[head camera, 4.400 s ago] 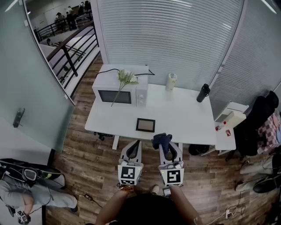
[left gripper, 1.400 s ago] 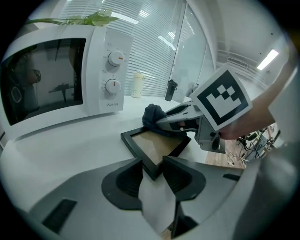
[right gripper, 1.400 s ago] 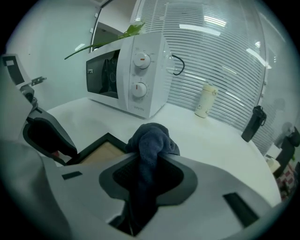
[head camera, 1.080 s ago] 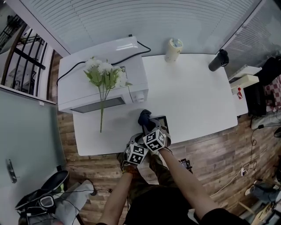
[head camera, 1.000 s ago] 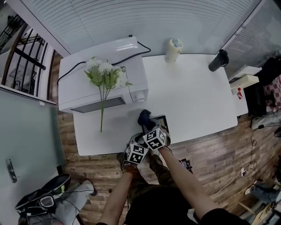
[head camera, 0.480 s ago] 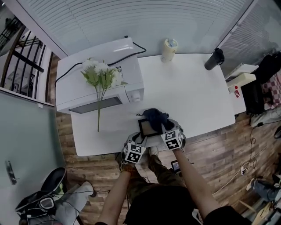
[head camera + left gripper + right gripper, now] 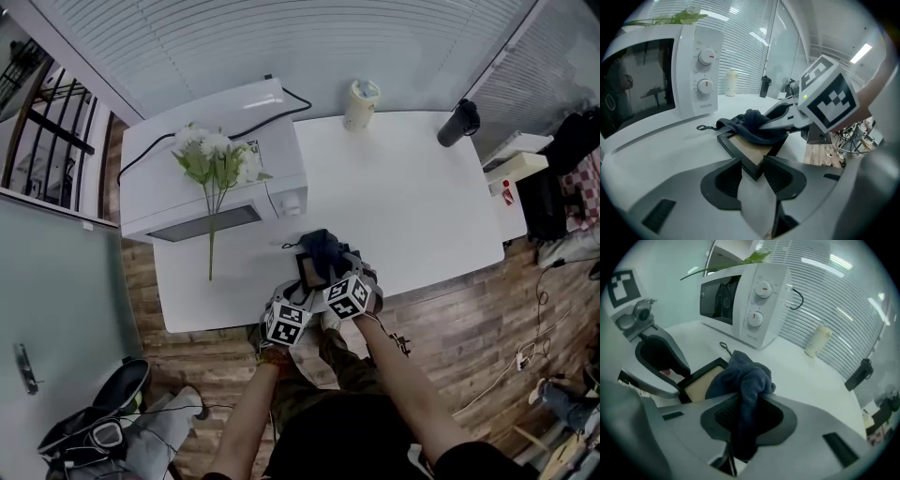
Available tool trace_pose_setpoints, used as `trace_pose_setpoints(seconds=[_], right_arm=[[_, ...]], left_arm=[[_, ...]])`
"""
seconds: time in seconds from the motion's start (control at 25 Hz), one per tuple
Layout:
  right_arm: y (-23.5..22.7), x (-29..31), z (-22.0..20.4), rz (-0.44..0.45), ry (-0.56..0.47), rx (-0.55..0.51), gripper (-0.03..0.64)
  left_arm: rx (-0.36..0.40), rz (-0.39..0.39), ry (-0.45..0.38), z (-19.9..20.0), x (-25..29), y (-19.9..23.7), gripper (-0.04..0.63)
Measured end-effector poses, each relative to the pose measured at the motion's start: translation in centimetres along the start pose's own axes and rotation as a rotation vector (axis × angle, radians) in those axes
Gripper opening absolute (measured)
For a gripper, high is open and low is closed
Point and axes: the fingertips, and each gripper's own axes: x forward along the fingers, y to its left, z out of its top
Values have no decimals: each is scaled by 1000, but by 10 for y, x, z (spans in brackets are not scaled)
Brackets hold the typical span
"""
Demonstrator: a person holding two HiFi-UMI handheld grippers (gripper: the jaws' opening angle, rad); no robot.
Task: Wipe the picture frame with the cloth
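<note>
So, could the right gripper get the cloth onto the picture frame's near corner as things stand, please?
Probably not that corner: the left gripper is clamped on it. The rest of the picture frame lies open, and the cloth in the right gripper rests on its far part.

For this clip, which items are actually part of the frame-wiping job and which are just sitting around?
In use: picture frame, gripped at a corner by the left gripper; dark cloth, held in the right gripper, lying on the frame.
Lying about: microwave, flowers on top of it, cream container, dark bottle.
</note>
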Motion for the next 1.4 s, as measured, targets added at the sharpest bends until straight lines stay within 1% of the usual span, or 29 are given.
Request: trace_pose_setpoints(seconds=[0.08, 0.12, 0.28, 0.44, 0.52, 0.64, 0.68, 0.72, 0.76, 0.8, 0.84, 0.92, 1.0, 1.08, 1.16, 1.24, 1.32, 1.4], right_arm=[[1, 0, 3, 46, -6, 49, 54], [3, 0, 5, 72, -9, 55, 54], [20, 2, 18, 180, -14, 14, 54], [48, 7, 33, 261, -14, -41, 55], [58, 9, 38, 302, -17, -39, 58], [61, 4, 43, 397, -49, 25, 66], [60, -1, 46, 427, -86, 61, 72], [54, -9, 50, 435, -138, 101, 74], [43, -18, 53, 415, -193, 138, 74], [29, -28, 52, 371, -229, 163, 75], [15, -39, 47, 312, -237, 167, 75], [-9, -52, 23, 184, -178, 118, 75], [-18, -51, -10, 105, -75, 48, 75], [-15, -40, -33, 76, -7, 6, 75], [-11, -33, -37, 59, 2, 0, 75], [-6, -28, -32, 44, 4, -33, 75], [4, -23, -26, 64, 10, -71, 74], [15, -20, -22, 108, 24, -65, 60]], left_arm=[[9, -5, -3, 1, 0, -1, 149], [15, -7, -8, 1, 0, -1, 149], [20, -12, -6, 0, 0, -1, 149], [32, -18, 4, 0, 0, -1, 150], [35, -17, 10, 0, 0, -2, 150], [36, -14, 13, 0, 0, -1, 150], [37, -14, 15, 0, -1, -1, 152], [38, -14, 18, 0, -1, -2, 151], [40, -15, 22, 0, -1, -2, 151], [43, -17, 26, 0, -1, -2, 150], [44, -19, 28, 1, -1, -2, 151], [46, -20, 28, 2, 0, -2, 150], [45, -18, 29, 0, 0, -1, 150], [45, -16, 28, -1, 0, -1, 150], [46, -18, 28, 0, 0, -2, 150], [48, -20, 30, 1, 1, -2, 150], [48, -18, 32, 0, 1, -1, 150], [45, -15, 31, 1, 0, -2, 150]])
